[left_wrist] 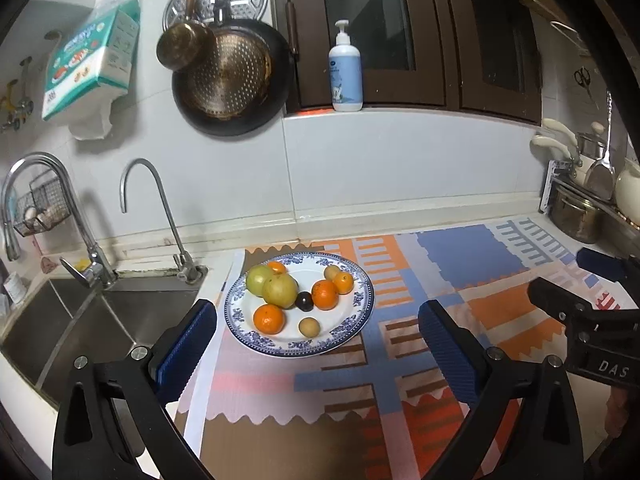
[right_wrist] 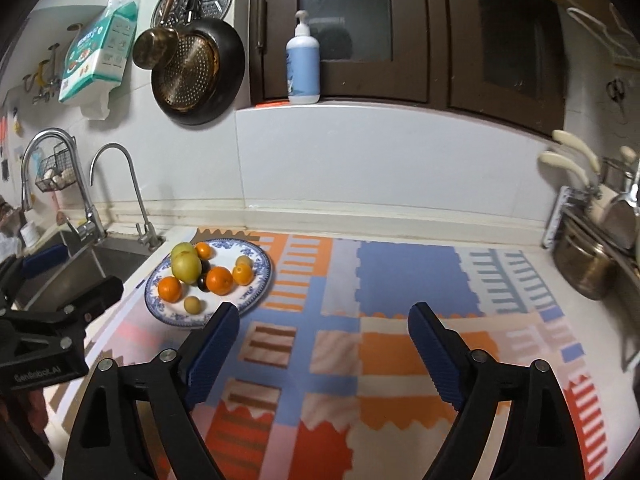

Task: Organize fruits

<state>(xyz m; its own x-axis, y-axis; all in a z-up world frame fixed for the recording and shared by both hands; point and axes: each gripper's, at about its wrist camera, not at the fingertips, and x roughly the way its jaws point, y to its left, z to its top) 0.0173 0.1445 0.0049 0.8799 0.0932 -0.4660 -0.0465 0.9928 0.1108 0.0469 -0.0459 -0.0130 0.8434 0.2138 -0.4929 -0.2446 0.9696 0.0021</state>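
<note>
From where I sit, the sorting looks either finished or not yet begun; I cannot tell which. All the fruit I can see lies on the plate [left_wrist: 366, 280], and none rests loose on the patterned mat [left_wrist: 400, 360] that covers the tabletop. Both tools are empty: the left tongs [left_wrist: 316, 344] are spread wide with nothing between the pads, and the right tongs [right_wrist: 322, 344] are spread the same way above bare mat.

The plate is glazed white china, round, with a blue floral rim. It sits on the mat beside the steel sink [left_wrist: 80, 320], at about twelve o'clock from the left tongs and ten o'clock from the right.

On it, two large smooth green-yellow fruits [left_wrist: 276, 286] touch each other at ten o'clock. Orange citrus with a faintly pebbled skin lie scattered: the nearest orange [left_wrist: 269, 319] at seven o'clock, others toward the centre and three o'clock. A small dark glossy plum [left_wrist: 304, 301] sits at the centre, and a small tan round fruit [left_wrist: 309, 327] at six o'clock. Being round and smooth, they would likely roll if nudged.
</note>
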